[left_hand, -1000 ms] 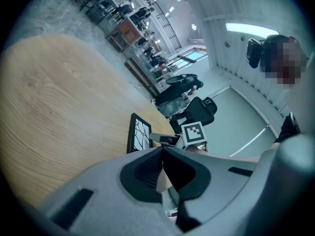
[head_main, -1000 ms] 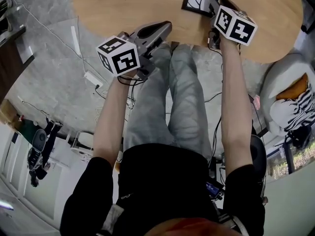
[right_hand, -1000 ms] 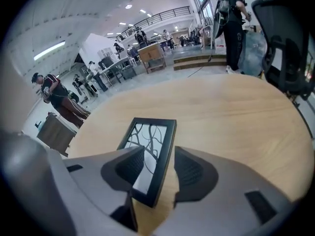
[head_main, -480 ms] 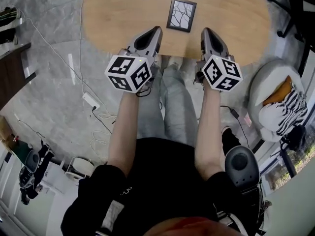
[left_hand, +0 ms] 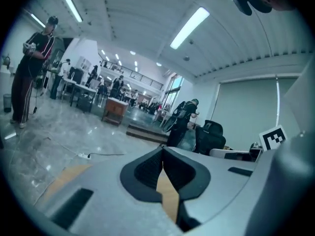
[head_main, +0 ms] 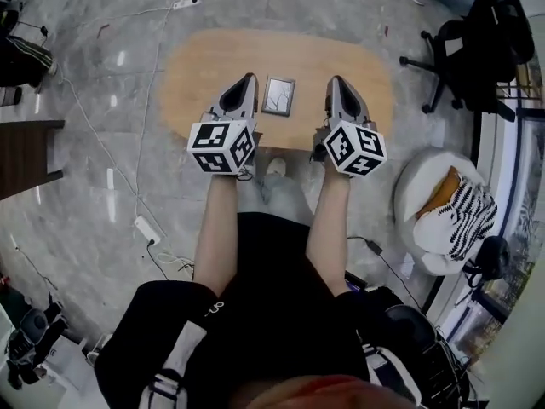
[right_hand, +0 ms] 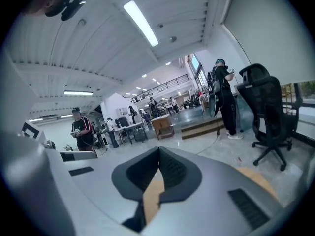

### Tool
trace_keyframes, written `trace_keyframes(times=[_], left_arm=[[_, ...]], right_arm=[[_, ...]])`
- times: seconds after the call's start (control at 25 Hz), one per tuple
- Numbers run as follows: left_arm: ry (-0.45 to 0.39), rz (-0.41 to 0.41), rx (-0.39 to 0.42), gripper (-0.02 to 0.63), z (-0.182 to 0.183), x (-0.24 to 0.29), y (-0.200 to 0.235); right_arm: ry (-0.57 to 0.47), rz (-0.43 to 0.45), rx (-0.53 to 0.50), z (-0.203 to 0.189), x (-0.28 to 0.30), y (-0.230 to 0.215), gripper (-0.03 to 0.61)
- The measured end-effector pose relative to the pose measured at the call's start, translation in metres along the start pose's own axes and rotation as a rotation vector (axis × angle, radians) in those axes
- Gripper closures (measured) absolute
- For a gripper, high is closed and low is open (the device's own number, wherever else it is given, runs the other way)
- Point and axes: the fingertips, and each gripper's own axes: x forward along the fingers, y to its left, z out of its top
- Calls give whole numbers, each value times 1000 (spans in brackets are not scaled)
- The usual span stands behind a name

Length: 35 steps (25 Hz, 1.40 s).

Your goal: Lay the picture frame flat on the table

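Note:
The picture frame (head_main: 278, 95), dark-edged with a branch drawing, lies flat on the oval wooden table (head_main: 196, 66), seen from high above in the head view. My left gripper (head_main: 248, 78) hovers just left of the frame, its jaws closed with nothing between them. My right gripper (head_main: 335, 81) is to the frame's right, also shut and empty. Neither touches the frame. In the left gripper view the left gripper (left_hand: 162, 149) has its jaws pressed together, pointing out over the room. The right gripper (right_hand: 158, 149) looks the same in its own view.
A black office chair (head_main: 477, 32) stands right of the table. A white beanbag with a striped cushion (head_main: 443, 211) sits at the right. A power strip (head_main: 146, 228) and cables lie on the floor at left. People (left_hand: 29, 73) stand in the hall.
The right gripper has drawn back from the frame's edge and shut. The frame lies flat, apart from both grippers. The head view has risen, so the table looks far smaller.

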Motion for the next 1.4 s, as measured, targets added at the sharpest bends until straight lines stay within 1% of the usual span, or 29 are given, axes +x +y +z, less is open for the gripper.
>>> trace_keyframes(times=[0.12, 0.24, 0.36, 0.44, 0.56, 0.72, 0.84, 0.96, 1.08, 1.28, 1.4], left_arm=[[-89, -2, 63, 604, 50, -8, -7], [-162, 19, 127, 604, 93, -12, -10], [-218, 39, 155, 604, 123, -26, -4], [-247, 55, 169, 604, 136, -38, 0], [-273, 75, 185, 604, 146, -48, 0], [-285, 84, 190, 604, 155, -48, -2], [-303, 73, 194, 604, 164, -47, -9], [-302, 58, 197, 604, 168, -36, -12], [-296, 48, 201, 604, 168, -27, -12], [-298, 27, 204, 604, 162, -23, -28], [-292, 22, 208, 604, 167, -17, -29]], right_arm=[[-88, 27, -48, 49, -6, 17, 566], [-168, 54, -109, 94, -12, 27, 566], [-195, 52, -189, 118, -19, 38, 566], [-205, 56, -212, 125, -27, 44, 566], [-220, 46, -244, 136, -38, 45, 566], [-236, 41, -270, 147, -44, 46, 567], [-244, 45, -284, 153, -44, 48, 567], [-244, 44, -296, 156, -37, 48, 566], [-243, 40, -308, 157, -30, 48, 567], [-250, 28, -323, 157, -41, 38, 567], [-250, 27, -326, 162, -36, 37, 566]])
